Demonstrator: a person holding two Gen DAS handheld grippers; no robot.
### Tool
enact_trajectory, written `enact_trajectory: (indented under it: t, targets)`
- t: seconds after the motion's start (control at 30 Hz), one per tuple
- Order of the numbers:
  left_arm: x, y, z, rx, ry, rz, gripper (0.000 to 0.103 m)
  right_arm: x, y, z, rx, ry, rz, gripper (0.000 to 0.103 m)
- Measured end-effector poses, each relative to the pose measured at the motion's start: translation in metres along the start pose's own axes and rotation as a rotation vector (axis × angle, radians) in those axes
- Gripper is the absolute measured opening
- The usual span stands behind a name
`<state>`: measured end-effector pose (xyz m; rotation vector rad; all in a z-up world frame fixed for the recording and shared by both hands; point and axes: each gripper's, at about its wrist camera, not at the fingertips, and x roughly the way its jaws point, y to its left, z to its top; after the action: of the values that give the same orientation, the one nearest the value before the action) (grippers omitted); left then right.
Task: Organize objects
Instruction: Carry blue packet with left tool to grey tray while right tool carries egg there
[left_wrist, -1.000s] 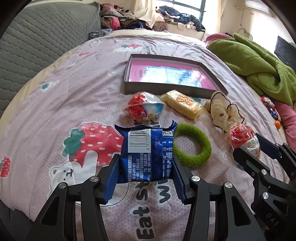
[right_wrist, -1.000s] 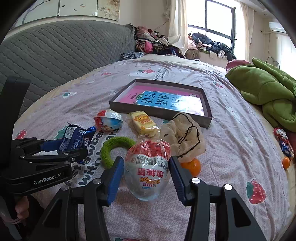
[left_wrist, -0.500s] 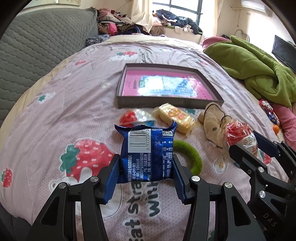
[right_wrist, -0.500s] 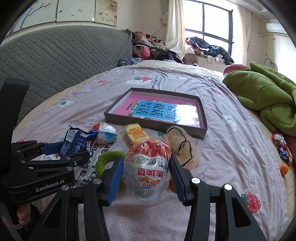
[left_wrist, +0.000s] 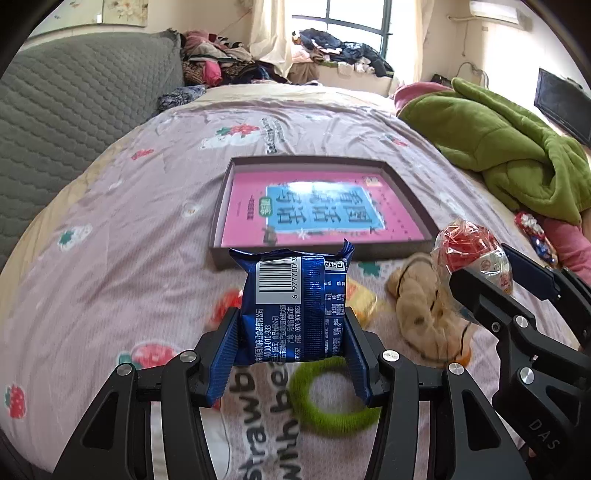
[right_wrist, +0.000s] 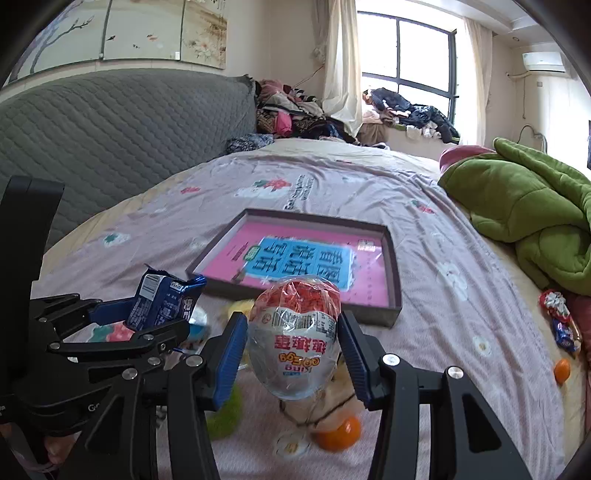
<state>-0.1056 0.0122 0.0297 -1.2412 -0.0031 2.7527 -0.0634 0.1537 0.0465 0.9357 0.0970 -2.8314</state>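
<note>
Two hand-held grippers hang above a bed, each clamped on a snack, with a shallow tray (left_wrist: 406, 192) lying on the sheet (left_wrist: 110, 229) ahead of them.

On the left, the left gripper (left_wrist: 291, 325) holds a blue packet (left_wrist: 291, 306) between its blue pads, jaws partly closed on the packet's two sides. The packet stands upright, long axis vertical, barcode side to the camera, its crimped top edge pointing up toward the tray's near wall. Its lower half sits between the fingers; the upper half stands clear above them.

The tray is a dark-walled rectangle, its long side running across the view. It holds one thing: a pink sheet with a blue panel (left_wrist: 325, 210) lying flat on its floor.

On the right, the right gripper (right_wrist: 293, 343) grips an egg (right_wrist: 295, 339) wrapped in clear film, pads pressing its sides. The egg stands on end, red half up toward the tray, white half hanging down below the fingertips.

On the sheet short of the tray lie a green ring (left_wrist: 332, 398), a yellow packet (left_wrist: 362, 302), a beige cloth (left_wrist: 421, 302) and an orange ball (right_wrist: 340, 432). Right of the tray, well apart, a green blanket (right_wrist: 524, 206) is heaped.
</note>
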Motion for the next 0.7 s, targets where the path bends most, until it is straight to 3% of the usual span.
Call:
enact_trajectory:
  t: [0.33,0.7]
  targets:
    - [0.022,-0.002,0.035,-0.001,-0.018,-0.001,0.054,0.026,-0.014,0.028,0.014,-0.025,-0.028,0.051]
    - [0.058,0.002,0.051,-0.021,0.004,0.027,0.054,0.043,-0.026,0.043,0.008,-0.041,-0.044,0.051]
